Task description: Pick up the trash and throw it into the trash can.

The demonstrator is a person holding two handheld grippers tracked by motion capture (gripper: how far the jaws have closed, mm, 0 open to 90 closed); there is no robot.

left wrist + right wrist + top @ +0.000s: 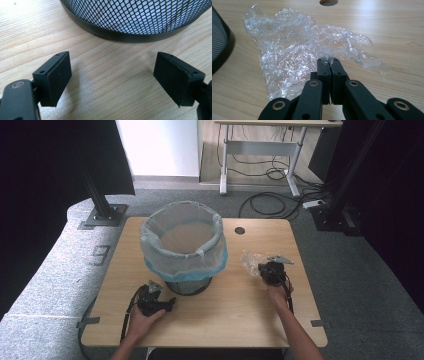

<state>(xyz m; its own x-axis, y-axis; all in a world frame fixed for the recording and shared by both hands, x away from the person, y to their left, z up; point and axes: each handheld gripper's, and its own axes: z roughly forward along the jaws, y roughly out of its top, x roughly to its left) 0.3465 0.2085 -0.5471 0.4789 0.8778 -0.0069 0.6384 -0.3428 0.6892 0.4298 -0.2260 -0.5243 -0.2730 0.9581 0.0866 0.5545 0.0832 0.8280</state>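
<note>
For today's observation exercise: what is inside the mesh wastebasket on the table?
A pale translucent liner bag lines the mesh wastebasket, its top folded out over the rim. Down the opening the bag's inner walls show, with no rubbish visible. The very bottom is hidden by the near wall.

On the bench (235, 310) a bin (183, 247) stands toward the far left, with a bag (150, 245) in it folded over its rim. The left claw (170, 304) lies just before the bin's foot. To the bin's right lies a crumpled plastic film (248, 260), with the right claw (262, 269) at its near edge. Behind the film, a round hole (240, 230) sits in the bench.
</note>
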